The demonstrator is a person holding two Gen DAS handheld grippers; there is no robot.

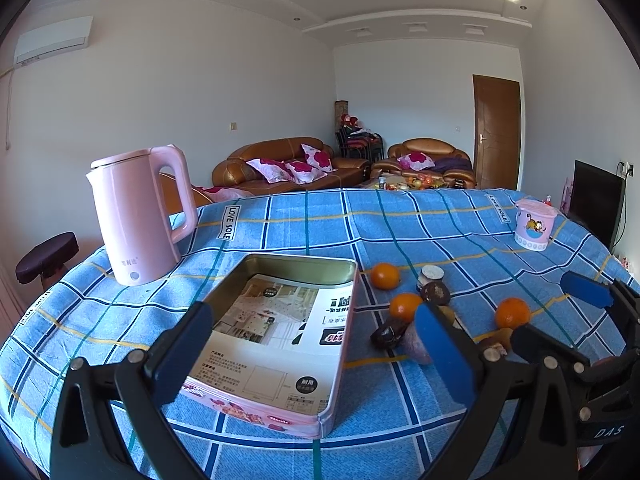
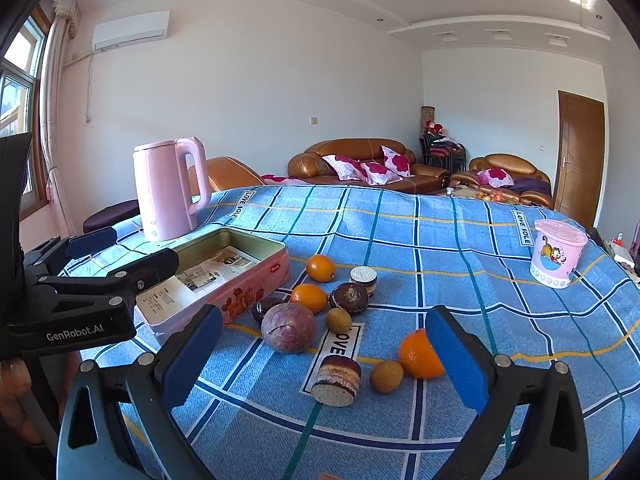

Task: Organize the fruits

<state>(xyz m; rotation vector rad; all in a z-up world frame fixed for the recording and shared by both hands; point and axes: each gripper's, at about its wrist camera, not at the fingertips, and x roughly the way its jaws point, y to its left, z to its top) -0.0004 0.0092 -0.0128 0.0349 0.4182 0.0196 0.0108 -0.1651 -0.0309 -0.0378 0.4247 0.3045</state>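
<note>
Hovering: left hand-held gripper [image 1: 316,356] hangs above the pink tin [image 1: 280,344], fingers spread apart and empty; right hand-held gripper [image 2: 326,356] hangs right of the tin, fingers likewise apart with nothing between them
Landmark: open pink tin on the surface [image 2: 460,248], which is covered by a blue checked cloth; a printed leaflet [image 1: 276,336] lies inside it
Oranges: far orange [image 2: 321,267] just right of the tin's far corner; middle orange [image 2: 309,298] nearer, right of the tin; near orange [image 2: 420,354] well right of the tin, partly behind the right gripper's blue pad
Passion fruit: purple passion fruit [image 2: 289,328] right of the tin's near corner, touching or almost touching the middle orange; I cannot tell which
Kiwis: small kiwi [image 2: 338,319] right of the passion fruit; second kiwi [image 2: 386,377] touching the near orange
Cakes: round chocolate cakes [image 2: 349,297] among the fruit; layered cake slice [image 2: 337,380] on its side, left of the second kiwi
Kettle: pink kettle [image 2: 168,190] upright behind the tin
Tub: pink cartoon tub [image 2: 558,254] far right of the tin, lid on
</note>
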